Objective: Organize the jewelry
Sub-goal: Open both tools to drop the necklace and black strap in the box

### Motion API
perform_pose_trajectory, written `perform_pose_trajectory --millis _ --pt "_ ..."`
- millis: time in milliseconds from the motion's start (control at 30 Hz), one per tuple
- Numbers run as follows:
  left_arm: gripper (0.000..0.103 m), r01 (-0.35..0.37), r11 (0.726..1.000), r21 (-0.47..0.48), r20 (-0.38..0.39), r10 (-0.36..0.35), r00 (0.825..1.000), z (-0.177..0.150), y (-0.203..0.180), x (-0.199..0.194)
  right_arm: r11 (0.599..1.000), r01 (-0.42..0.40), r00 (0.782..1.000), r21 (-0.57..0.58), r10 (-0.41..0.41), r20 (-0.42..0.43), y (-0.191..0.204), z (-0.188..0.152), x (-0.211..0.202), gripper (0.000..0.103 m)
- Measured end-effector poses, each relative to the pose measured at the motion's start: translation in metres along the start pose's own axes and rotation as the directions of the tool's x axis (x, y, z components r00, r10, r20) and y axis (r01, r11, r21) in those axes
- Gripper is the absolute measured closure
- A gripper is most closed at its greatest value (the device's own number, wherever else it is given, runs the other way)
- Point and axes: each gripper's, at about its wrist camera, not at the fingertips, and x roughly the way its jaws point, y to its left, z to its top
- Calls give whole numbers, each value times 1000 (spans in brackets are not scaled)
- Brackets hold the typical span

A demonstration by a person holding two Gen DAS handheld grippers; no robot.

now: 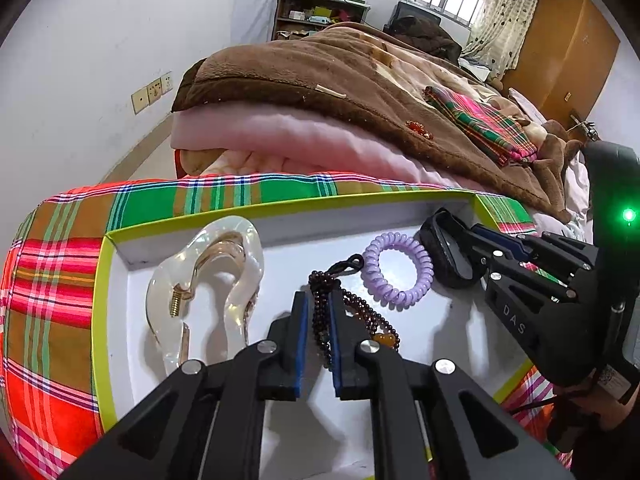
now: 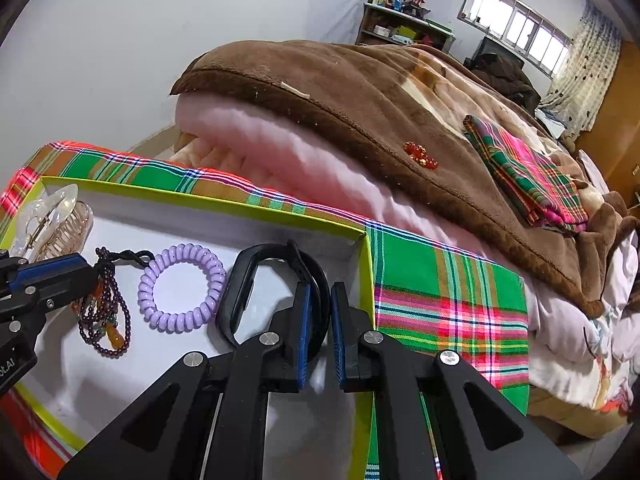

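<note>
A white tray with a yellow-green rim (image 1: 105,264) (image 2: 366,264) lies on a plaid cloth. In it are a clear hair claw (image 1: 208,280) (image 2: 52,220), a dark bead bracelet (image 1: 360,312) (image 2: 106,316), a purple spiral hair tie (image 1: 398,274) (image 2: 182,288) and a black wristband (image 1: 452,256) (image 2: 272,276). My left gripper (image 1: 319,300) (image 2: 86,268) is shut on the bead bracelet inside the tray. My right gripper (image 2: 320,292) (image 1: 460,226) is shut on the black wristband at the tray's right end. A red bead bracelet (image 1: 420,130) (image 2: 420,156) lies on the brown blanket.
A brown blanket (image 1: 320,76) (image 2: 360,92) over pink bedding rises just behind the tray. A folded plaid cloth (image 1: 484,124) (image 2: 528,176) lies on it. A shelf (image 1: 316,12), window and wooden wardrobe (image 1: 560,48) stand far back.
</note>
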Motion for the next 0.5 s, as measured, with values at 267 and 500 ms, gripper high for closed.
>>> perform_pose_trajectory --millis 267,500 --pt "74 2 1000 -1 4 -2 1000 0 -2 -3 1000 1 1000 -2 -1 16 1 0 -4 92" --pt "60 1 1000 -7 15 -1 1000 -1 -4 -11 1000 -3 999 9 3 48 0 -1 -15 83"
